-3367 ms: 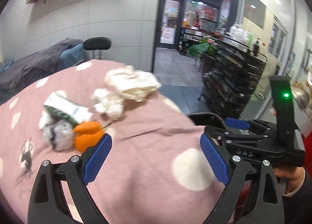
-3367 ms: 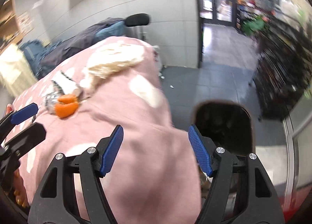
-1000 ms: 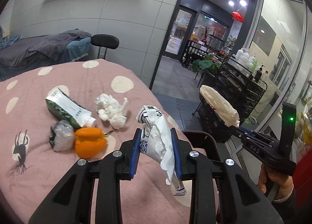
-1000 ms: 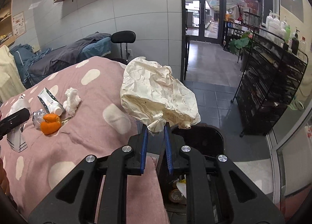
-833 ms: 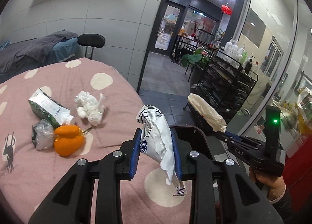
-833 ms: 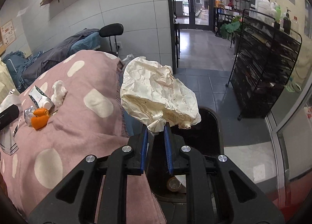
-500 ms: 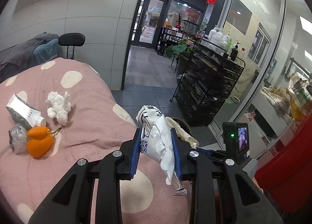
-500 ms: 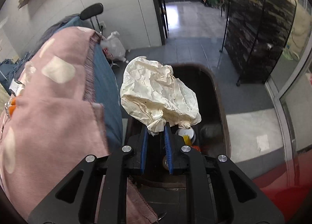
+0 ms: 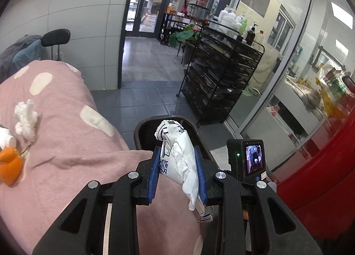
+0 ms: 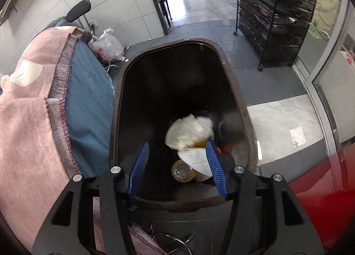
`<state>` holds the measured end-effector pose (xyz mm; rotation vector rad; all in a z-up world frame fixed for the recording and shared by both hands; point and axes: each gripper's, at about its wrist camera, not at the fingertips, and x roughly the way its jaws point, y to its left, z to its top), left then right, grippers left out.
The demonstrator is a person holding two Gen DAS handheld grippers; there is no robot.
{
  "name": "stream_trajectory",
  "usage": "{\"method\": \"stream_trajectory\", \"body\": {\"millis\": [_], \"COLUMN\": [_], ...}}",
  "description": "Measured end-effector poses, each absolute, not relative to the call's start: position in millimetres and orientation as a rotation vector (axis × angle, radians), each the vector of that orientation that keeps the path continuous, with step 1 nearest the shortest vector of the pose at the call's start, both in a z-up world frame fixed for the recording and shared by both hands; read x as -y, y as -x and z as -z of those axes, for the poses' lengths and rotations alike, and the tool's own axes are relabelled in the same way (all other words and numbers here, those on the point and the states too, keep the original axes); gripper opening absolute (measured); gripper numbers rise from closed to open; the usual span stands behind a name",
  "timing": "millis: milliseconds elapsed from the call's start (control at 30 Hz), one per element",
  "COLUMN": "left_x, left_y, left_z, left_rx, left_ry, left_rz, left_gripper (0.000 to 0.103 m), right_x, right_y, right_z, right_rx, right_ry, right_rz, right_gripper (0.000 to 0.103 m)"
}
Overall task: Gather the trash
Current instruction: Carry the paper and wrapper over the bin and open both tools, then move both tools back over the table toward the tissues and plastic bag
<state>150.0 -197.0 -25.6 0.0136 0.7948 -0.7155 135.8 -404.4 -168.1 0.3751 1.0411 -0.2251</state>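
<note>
My left gripper (image 9: 178, 171) is shut on a crumpled white wrapper with dark print (image 9: 179, 155), held over the pink cloth near the dark trash bin (image 9: 142, 130). My right gripper (image 10: 177, 167) hangs right over the bin (image 10: 230, 91), its jaws opening with nothing between the blue pads. The cream crumpled paper (image 10: 188, 132) lies blurred down in the bin, beside an orange-capped bottle (image 10: 183, 173) and other white litter. On the pink cloth at the left lie a crumpled white tissue (image 9: 25, 119) and an orange pepper (image 9: 10, 167).
A pink spotted cloth (image 9: 66, 139) covers the table, over a blue layer (image 10: 88, 108). A black wire rack (image 9: 219, 82) stands on the tiled floor beyond the bin. A red object (image 9: 321, 177) sits at the right. A white plastic bag (image 10: 107, 46) lies on the floor by a chair.
The right gripper sank over the bin and opened; the cream paper dropped out of it into the bin. The left gripper carried the wrapper rightward toward the bin.
</note>
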Motion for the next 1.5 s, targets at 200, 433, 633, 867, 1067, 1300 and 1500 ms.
{"method": "stream_trajectory", "body": {"millis": [200,433,633,867,1067,1300,1500], "left_x": [227,261,284,295,295,282,259], "left_y": [-157,-166,-165,-166,-171,-166,-147], "left_z": [40,57,71,82,87,76,54], "left_rx": [-0.84,-0.913,-0.956,-0.974,-0.982,-0.954,-0.866], "left_ry": [-0.073,-0.138,-0.195,-0.207,-0.195,-0.157,-0.17], "left_rz": [0.756,0.805,0.82,0.819,0.81,0.814,0.825], "left_gripper": [0.029,0.029,0.029,0.03,0.063,0.083,0.087], "right_x": [416,437,455,464,463,463,456], "right_y": [-117,-95,-81,-75,-75,-75,-78], "right_z": [165,159,159,163,164,159,147], "right_rx": [-1.025,-1.002,-0.991,-0.998,-0.999,-0.984,-0.966], "right_ry": [-0.395,-0.435,-0.466,-0.495,-0.492,-0.486,-0.476], "right_rz": [0.264,0.336,0.392,0.419,0.419,0.432,0.412], "right_gripper": [0.055,0.059,0.06,0.06,0.06,0.066,0.067]}}
